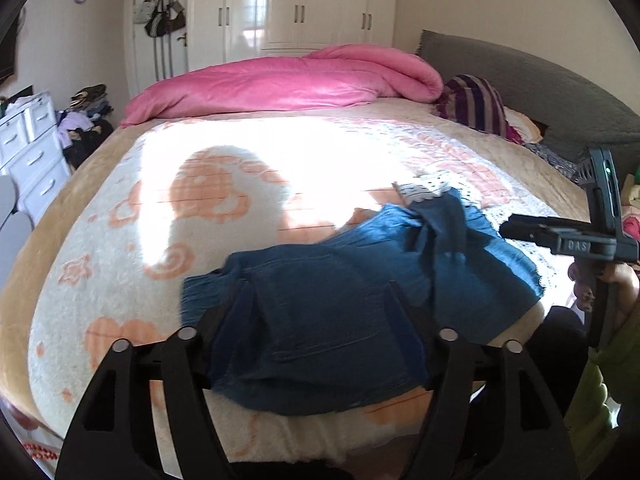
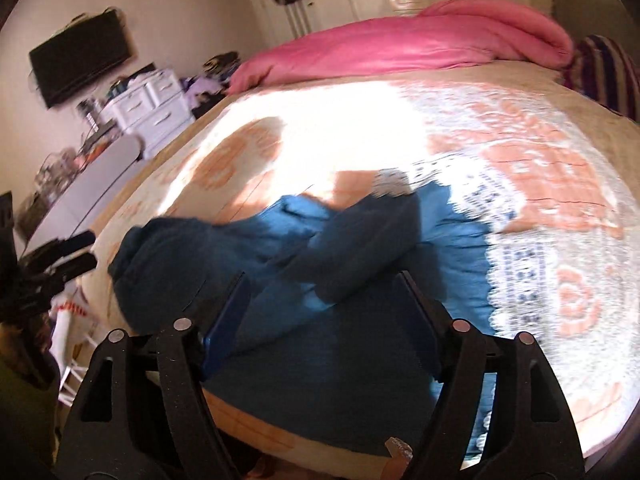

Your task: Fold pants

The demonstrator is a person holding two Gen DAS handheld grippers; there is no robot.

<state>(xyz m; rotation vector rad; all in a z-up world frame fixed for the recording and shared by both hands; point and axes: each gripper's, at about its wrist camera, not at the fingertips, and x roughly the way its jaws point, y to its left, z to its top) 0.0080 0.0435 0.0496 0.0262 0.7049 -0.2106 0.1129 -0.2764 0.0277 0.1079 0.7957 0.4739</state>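
Observation:
Dark blue pants point(image 1: 400, 248) with white lace hems lie crumpled near the front edge of the bed point(image 1: 120, 240), one leg thrown over the other. My left gripper point(image 1: 318, 300) hovers above the waist end, jaws wide apart, with no cloth pinched between the blue pads. My right gripper point(image 2: 324, 292) stands open over the leg end of the pants point(image 2: 360, 240), the pads clear of the fabric. From the left wrist view the right gripper point(image 1: 520, 229) shows at the right edge, held by a hand. The left gripper point(image 2: 86, 250) appears at the left edge of the blurred right wrist view.
A pink duvet point(image 1: 280, 84) is heaped at the bed's far side, with a striped pillow point(image 1: 472, 104) and a grey headboard point(image 1: 520, 76) to the right. White drawers point(image 1: 32, 148) and a clothes pile point(image 1: 84, 120) stand left of the bed. A television point(image 2: 80, 64) hangs on the wall.

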